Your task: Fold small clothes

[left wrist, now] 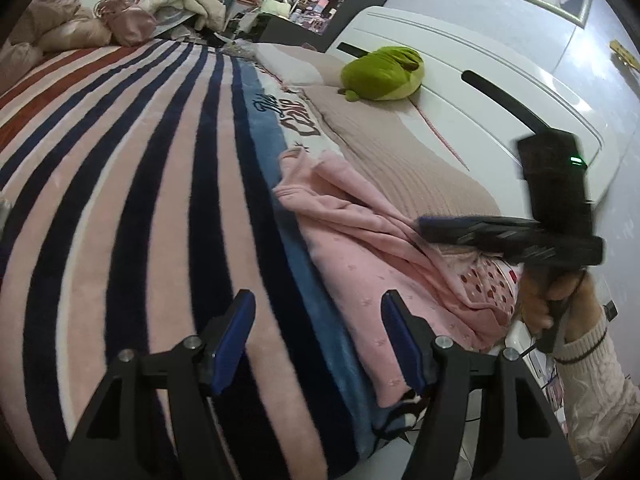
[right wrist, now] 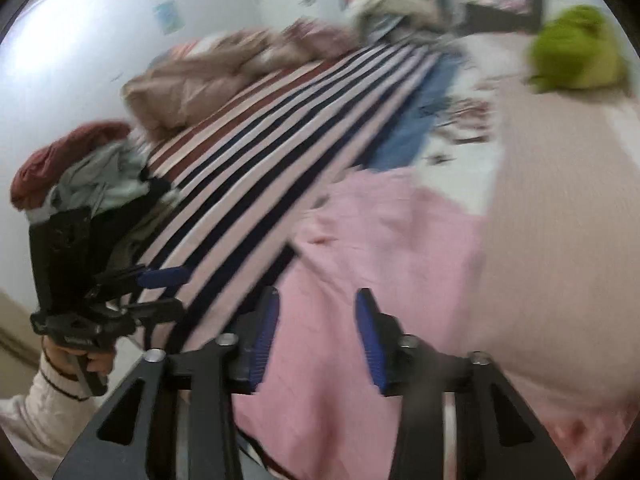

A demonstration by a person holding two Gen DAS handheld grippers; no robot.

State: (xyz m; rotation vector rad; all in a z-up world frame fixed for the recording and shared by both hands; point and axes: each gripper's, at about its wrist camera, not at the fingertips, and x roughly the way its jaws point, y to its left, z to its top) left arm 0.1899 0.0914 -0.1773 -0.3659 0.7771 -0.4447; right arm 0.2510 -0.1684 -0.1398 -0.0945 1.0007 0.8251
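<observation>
The pink garment (left wrist: 360,248) lies crumpled on the bed's edge, just beyond your right gripper (right wrist: 316,338) and to the right of your left gripper (left wrist: 316,344). Both have their jaws apart with nothing between the pads; the right stands narrower than the left. The striped blanket (left wrist: 140,200) spreads under and ahead of the left one, clear enough for folding. You look to be at the picking-up step: next calls for closing on an edge and dragging the garment flat onto the stripes
</observation>
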